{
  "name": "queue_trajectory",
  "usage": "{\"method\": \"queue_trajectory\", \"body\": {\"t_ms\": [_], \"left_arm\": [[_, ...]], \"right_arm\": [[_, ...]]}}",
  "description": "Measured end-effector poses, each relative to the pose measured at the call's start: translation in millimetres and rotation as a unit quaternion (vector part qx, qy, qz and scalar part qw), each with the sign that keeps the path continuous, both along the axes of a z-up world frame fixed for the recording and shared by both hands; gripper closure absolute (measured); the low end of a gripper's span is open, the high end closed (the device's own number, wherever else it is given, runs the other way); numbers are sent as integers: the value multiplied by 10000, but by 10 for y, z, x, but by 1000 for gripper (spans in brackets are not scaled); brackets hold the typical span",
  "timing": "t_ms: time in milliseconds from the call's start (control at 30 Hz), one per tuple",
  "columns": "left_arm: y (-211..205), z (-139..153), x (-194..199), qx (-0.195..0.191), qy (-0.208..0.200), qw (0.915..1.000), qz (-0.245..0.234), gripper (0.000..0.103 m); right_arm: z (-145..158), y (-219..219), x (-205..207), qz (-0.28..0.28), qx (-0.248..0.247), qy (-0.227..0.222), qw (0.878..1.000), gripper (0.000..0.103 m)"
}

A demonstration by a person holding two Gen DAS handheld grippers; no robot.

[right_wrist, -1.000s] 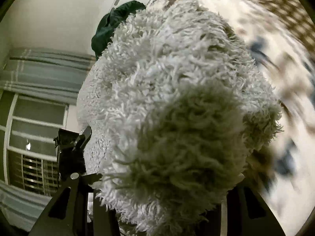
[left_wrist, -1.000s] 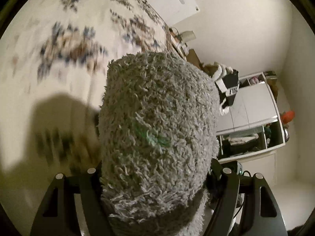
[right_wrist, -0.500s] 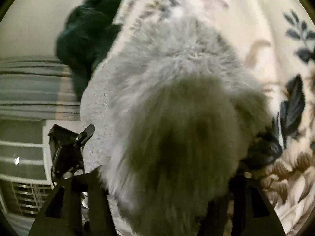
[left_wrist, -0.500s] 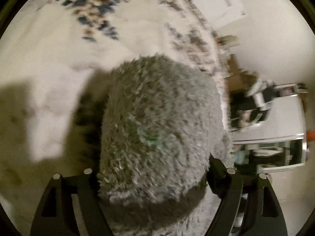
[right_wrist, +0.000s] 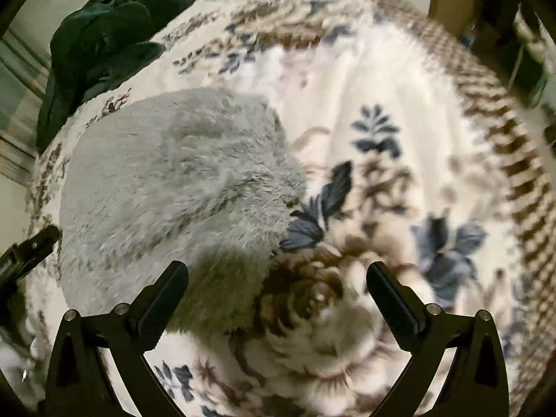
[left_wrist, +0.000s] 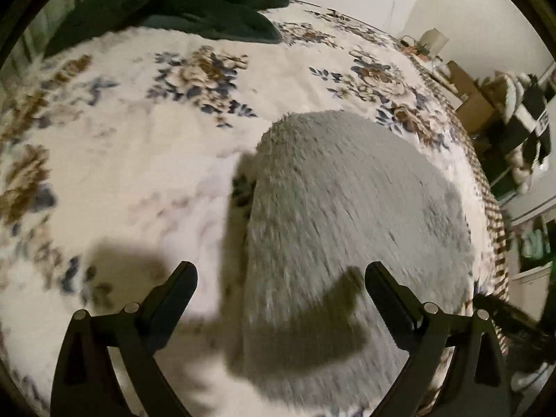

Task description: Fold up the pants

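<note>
The pants (left_wrist: 354, 215) are gray and fuzzy. They lie in a folded heap on the bed (left_wrist: 139, 160), on its white cover with blue and brown flowers. In my left view the heap runs long from near my tool up and away, toward the far side of the bed. Its far end is round. In my right view the pants (right_wrist: 173, 187) sit to the left, and they look more like a fat lump. I cannot tell where the waist or the legs are.

Both my hands point the tools steeply down at the bed.

My left tool (left_wrist: 281, 274) is spread wide. It has just been opening. The pants lie below it, between the two fingers, but the fingers do not press on them. It holds nothing.

My right tool (right_wrist: 278, 274) is spread wide too, and it has just been opening as well. The edge of the pants is under its left finger (right_wrist: 163, 295), and the flower cover is under the rest. It holds nothing.

A dark green cloth (left_wrist: 194, 3) lies bunched up at the far end of the bed, well apart from the pants.
</note>
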State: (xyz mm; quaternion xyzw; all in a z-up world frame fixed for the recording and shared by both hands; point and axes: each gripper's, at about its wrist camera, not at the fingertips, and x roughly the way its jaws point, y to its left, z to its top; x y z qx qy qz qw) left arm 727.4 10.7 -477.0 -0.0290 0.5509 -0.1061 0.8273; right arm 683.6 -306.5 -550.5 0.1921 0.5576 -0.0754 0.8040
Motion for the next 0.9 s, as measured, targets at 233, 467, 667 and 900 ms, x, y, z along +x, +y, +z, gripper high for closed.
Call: {"method": "queue_trajectory", "body": {"t_ms": [233,467,667,900], "left_arm": [[-195,675,-613,338,-454,9983,157,4],[-354,1532,-1339,504,-945,9940,206,4],[-458,2310,-2093,557,-1312,9896,210,4],[-534,3178,-3011,626,-1767,9815,376,4]], "right_arm": [[905,244,-650,15,-671,-415,9969,0],[1868,289,-1440,121,-821,-829,9931,0],[2842,305,-2243,235,-909,-1237,9879,0],[3923,363,-3209,406,-1027,-1767,9780,0]]}}
